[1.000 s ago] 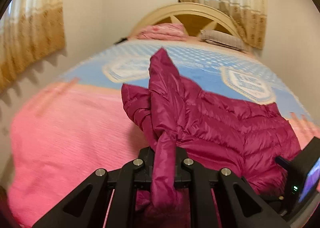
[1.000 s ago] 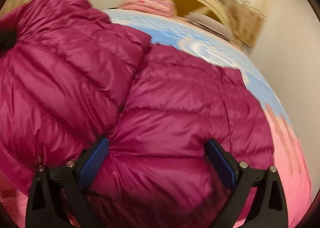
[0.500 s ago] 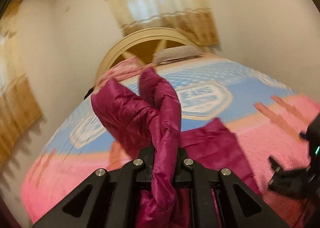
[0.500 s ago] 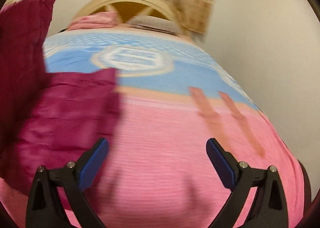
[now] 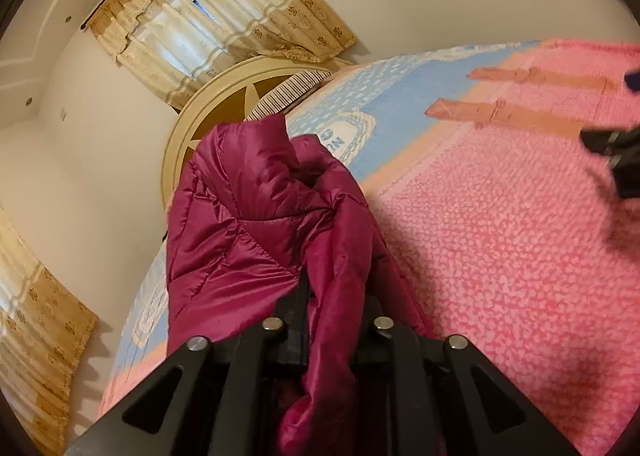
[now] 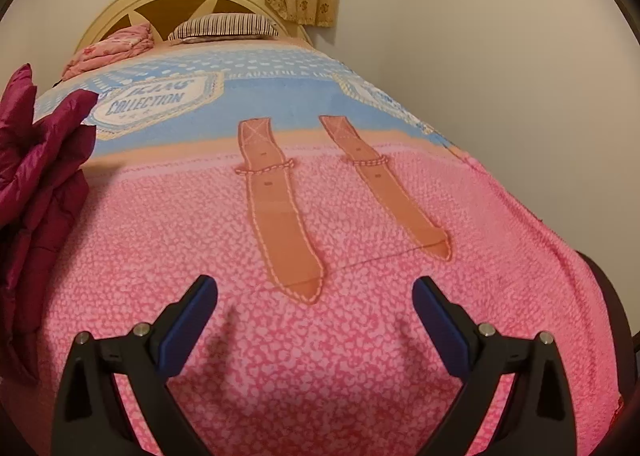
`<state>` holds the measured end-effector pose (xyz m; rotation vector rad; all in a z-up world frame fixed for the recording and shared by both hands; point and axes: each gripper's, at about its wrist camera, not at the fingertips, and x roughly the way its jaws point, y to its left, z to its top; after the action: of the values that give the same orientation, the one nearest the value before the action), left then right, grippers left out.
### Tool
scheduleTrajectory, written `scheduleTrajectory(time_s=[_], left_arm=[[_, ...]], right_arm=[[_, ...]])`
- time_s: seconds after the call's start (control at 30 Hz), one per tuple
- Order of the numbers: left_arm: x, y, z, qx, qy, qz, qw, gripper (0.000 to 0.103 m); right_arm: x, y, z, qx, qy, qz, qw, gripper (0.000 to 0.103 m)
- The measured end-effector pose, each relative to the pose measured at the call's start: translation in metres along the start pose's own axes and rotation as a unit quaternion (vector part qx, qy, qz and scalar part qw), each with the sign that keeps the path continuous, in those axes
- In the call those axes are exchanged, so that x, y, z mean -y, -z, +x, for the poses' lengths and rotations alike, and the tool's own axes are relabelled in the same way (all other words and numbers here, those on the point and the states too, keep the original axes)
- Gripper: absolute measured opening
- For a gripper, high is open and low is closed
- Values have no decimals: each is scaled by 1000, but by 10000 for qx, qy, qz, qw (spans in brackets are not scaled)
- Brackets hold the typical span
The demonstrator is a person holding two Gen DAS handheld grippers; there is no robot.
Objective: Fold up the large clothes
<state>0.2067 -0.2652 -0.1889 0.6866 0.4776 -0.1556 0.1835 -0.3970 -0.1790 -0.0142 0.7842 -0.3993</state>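
Magenta quilted jacket (image 5: 256,232) bunched between my left gripper's (image 5: 328,320) jaws, which are easing apart with fabric still pinched, my right gripper (image 6: 316,308) spread wide, empty, over the pink bedspread (image 6: 360,336), jacket at its left.

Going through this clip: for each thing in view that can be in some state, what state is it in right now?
Magenta quilted puffer jacket: bunched and lifted, a fold between the left gripper's fingers.
Left gripper: jaws opening, jacket fabric between them.
Right gripper: wide open, empty, above the pink blanket.
Cream patterned curtains: mostly drawn, a gap showing window.
Striped pillow: lying flat by the headboard.
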Motion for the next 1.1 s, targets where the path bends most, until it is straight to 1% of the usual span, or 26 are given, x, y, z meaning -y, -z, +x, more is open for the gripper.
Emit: scheduleTrajectory(time_s=[0.07, 0.1, 0.13, 0.17, 0.2, 0.23, 0.3, 0.33, 0.4, 0.43, 0.47, 0.5, 0.53, 0.63, 0.67, 0.73, 0.8, 0.83, 0.93, 0.97, 1.0, 1.07, 1.1], left_arm=[[-5, -8, -15, 50, 59, -104, 9999, 23], [-10, -14, -29, 175, 113, -175, 9996, 34], [-15, -18, -43, 339, 172, -219, 9990, 58], [-19, -20, -57, 483, 181, -269, 9983, 74], [-25, -22, -70, 642, 196, -368, 9971, 101], [-36, -23, -83, 826, 243, -554, 9947, 102], [-56, -23, -96, 945, 252, -802, 9920, 102], [-72, -21, -97, 890, 214, -985, 9909, 102], [-102, -14, -90, 793, 86, -1351, 9876, 102], [-116, -9, -82, 685, -36, -1500, 9863, 102], [-131, -2, -66, 471, -210, -1638, 9851, 102], [-146, 4, -49, 207, -379, -1802, 9827, 102], [-156, 9, -37, 39, -510, -1945, 9796, 102], [-195, 30, 1, -478, -968, -2467, 9631, 102], [-205, 34, 10, -621, -1125, -2630, 9562, 102], [-221, 42, 25, -836, -1316, -2955, 9425, 102], [-229, 44, 37, -921, -1343, -3173, 9343, 102], [-234, 45, 45, -1020, -1283, -3316, 9291, 102], [-240, 49, 56, -1201, -1125, -3586, 9189, 102], [-242, 49, 61, -1218, -1033, -3665, 9166, 102], [-241, 49, 67, -1218, -939, -3741, 9145, 102], [-239, 44, 80, -1260, -859, -3745, 9146, 102], [-236, 42, 85, -1287, -850, -3697, 9163, 102]], right_arm=[[1, -5, 7, -12, -44, 13, 10000, 100], [-1, -5, 7, -7, -65, 11, 10000, 100], [-1, -6, 7, -3, -85, 4, 10000, 100], [-4, -8, 5, 6, -103, -15, 9999, 100], [-5, -10, 7, 13, -112, -37, 9999, 100], [-6, -12, 6, 20, -114, -58, 9999, 99], [-8, -19, 2, 64, -146, -3, 9999, 97], [-8, -23, 2, 78, -191, 50, 9998, 93], [-10, -36, -6, 126, -345, 191, 9991, 80], [-13, -42, -9, 157, -394, 230, 9988, 77], [-19, -50, -15, 233, -476, 268, 9982, 72], [-27, -61, -24, 330, -597, 268, 9973, 71], [-37, -71, -31, 418, -724, 251, 9962, 71], [-70, -97, -52, 639, -1009, 167, 9927, 71], [-85, -107, -61, 725, -1128, 117, 9909, 71], [-111, -121, -73, 829, -1263, 45, 9885, 71], [-141, -133, -81, 905, -1354, -52, 9866, 71], [-157, -139, -82, 870, -1407, -80, 9862, 71], [-189, -144, -75, 700, -1463, -106, 9867, 71], [-198, -144, -69, 604, -1528, -99, 9864, 70], [-203, -142, -62, 523, -1535, -55, 9867, 66], [-210, -135, -46, 441, -1314, -66, 9903, 64], [-211, -130, -39, 398, -1208, -72, 9919, 64]])
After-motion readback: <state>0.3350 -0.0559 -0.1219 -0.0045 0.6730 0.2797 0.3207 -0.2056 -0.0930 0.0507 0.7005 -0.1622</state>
